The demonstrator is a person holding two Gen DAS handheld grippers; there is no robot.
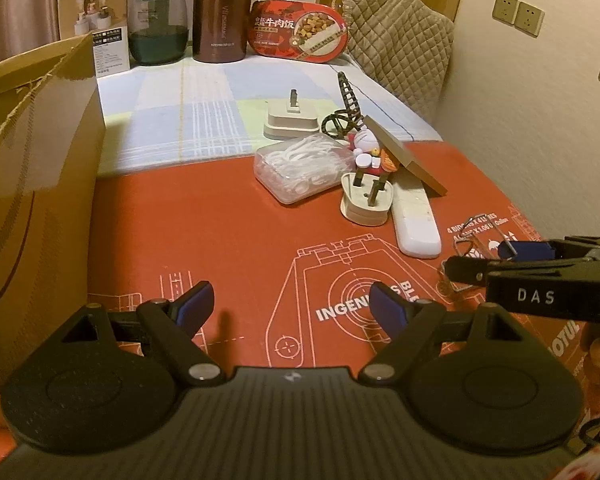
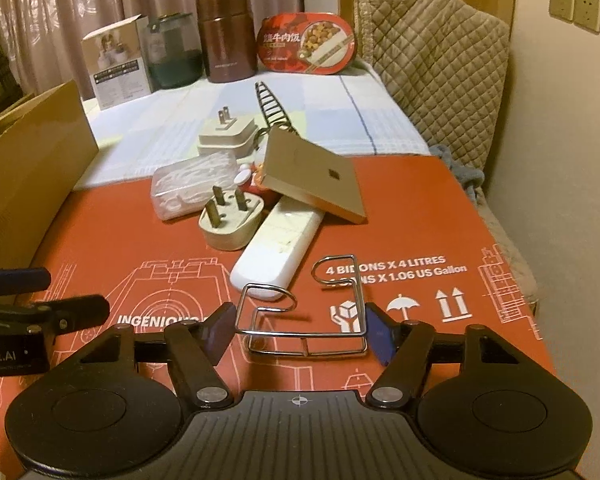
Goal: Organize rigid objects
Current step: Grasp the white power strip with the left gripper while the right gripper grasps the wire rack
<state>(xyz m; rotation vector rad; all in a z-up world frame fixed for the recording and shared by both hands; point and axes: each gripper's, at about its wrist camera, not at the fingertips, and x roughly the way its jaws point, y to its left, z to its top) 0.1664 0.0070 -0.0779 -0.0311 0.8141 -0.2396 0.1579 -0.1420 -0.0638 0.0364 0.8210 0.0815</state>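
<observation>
Right gripper [image 2: 300,330] open around wire rack [image 2: 300,312]; left gripper [image 1: 290,306] open, idle; so close squarely on the frame.

A bent wire holder [image 2: 304,316] of shiny metal is seen upright on the red mat [image 2: 420,216], near its front edge. Just behind it a white remote [image 2: 278,248] is laid flat, its far end tucked under a tan box [image 2: 316,176] that is propped at a tilt. A cream three-pin plug [image 2: 230,220] is rested pins-up against the remote's left side. A clear plastic case [image 2: 192,188] of white pieces is set behind the plug. A second cream plug [image 2: 228,136] and a black wire rack [image 2: 272,108] are placed on the checked cloth [image 2: 360,120] beyond.
</observation>
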